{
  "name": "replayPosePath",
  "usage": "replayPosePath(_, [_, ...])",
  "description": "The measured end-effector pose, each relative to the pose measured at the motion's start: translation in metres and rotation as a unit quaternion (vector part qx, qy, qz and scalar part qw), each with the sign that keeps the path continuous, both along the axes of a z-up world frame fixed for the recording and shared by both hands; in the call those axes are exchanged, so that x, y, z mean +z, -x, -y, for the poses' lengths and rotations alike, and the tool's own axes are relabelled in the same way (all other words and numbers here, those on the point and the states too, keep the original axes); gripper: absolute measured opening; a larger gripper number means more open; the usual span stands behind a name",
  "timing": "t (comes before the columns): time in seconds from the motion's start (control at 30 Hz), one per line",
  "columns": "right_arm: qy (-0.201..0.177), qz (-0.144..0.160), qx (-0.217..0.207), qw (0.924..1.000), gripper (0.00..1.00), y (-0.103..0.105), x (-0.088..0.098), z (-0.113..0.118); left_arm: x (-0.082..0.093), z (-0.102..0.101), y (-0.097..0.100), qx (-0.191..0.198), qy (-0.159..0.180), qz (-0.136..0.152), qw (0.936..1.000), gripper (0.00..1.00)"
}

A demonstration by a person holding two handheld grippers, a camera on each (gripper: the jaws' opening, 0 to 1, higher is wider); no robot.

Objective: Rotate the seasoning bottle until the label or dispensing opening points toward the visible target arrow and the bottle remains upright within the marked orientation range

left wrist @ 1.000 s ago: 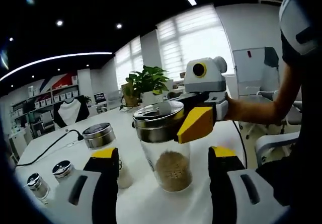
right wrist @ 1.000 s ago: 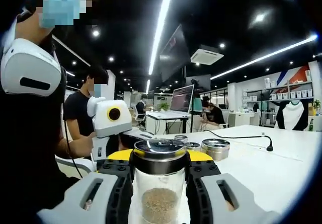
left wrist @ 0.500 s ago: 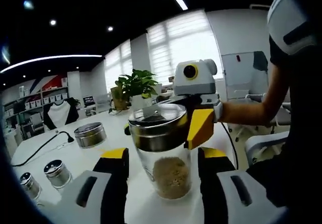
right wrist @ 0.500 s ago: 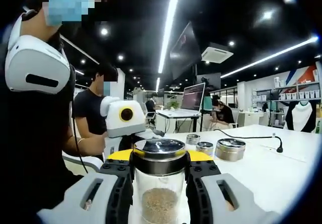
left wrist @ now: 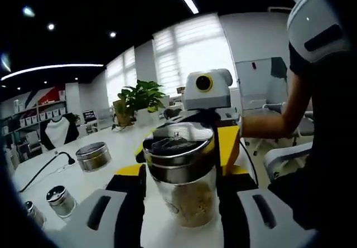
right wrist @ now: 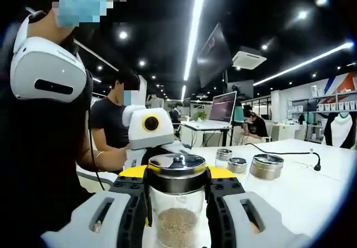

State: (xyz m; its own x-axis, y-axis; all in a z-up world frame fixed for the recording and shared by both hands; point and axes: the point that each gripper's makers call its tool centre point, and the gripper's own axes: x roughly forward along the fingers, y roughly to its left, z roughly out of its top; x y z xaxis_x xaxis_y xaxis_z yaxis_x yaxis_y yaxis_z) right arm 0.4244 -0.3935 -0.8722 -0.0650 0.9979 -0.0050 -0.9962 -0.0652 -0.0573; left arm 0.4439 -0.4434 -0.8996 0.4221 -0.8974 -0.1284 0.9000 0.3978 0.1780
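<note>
A glass seasoning bottle (left wrist: 179,181) with a steel lid and brown granules inside stands upright over the white table (left wrist: 83,181). My left gripper (left wrist: 181,173) has its black jaws pressed against the glass on both sides. My right gripper (left wrist: 228,147) reaches in from behind and holds the bottle under the lid. In the right gripper view the same bottle (right wrist: 177,214) sits between the jaws of my right gripper (right wrist: 177,188), which is shut on its neck. The left gripper's yellow fingertips (right wrist: 133,171) flank the bottle from the far side. No arrow or label is visible.
On the table sit a squat steel-lidded jar (left wrist: 93,156), two small shakers (left wrist: 60,200) and a black cable (left wrist: 42,170). These show again as jars (right wrist: 266,166) and a cable (right wrist: 295,150). A potted plant (left wrist: 136,97) stands behind. People sit at a desk with a laptop (right wrist: 223,107).
My left gripper's jaws have narrowed from wide apart to touching the bottle's glass. The right gripper has kept its hold under the lid. Both views have shifted slightly.
</note>
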Motion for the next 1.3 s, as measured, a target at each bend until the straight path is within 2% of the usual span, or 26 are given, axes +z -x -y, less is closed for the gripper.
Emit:
replayPosePath(0.1, [0.001, 0.0, -0.002, 1.0, 0.37, -0.001, -0.001, 0.001, -0.001, 0.001, 0.001, -0.004, 0.001, -0.001, 1.0, 0.48])
replayPosePath(0.33, [0.002, 0.001, -0.003, 1.0, 0.37, -0.001, 0.0, 0.002, 0.002, 0.002, 0.001, 0.0, 0.016, -0.01, 0.9998, 0.47])
replayPosePath(0.7, [0.015, 0.009, -0.018, 0.9997, 0.37, -0.007, -0.005, 0.001, -0.002, 0.001, -0.006, 0.029, 0.031, -0.036, 0.9985, 0.46])
replayPosePath(1.17, [0.03, -0.001, -0.085, 0.9959, 0.36, -0.034, -0.012, 0.005, -0.012, -0.013, -0.034, 0.123, 0.04, -0.051, 0.9903, 0.44])
replayPosePath(1.3, [0.028, -0.003, -0.102, 0.9944, 0.36, -0.039, -0.01, 0.004, -0.01, -0.012, -0.039, 0.137, 0.042, -0.047, 0.9886, 0.44])
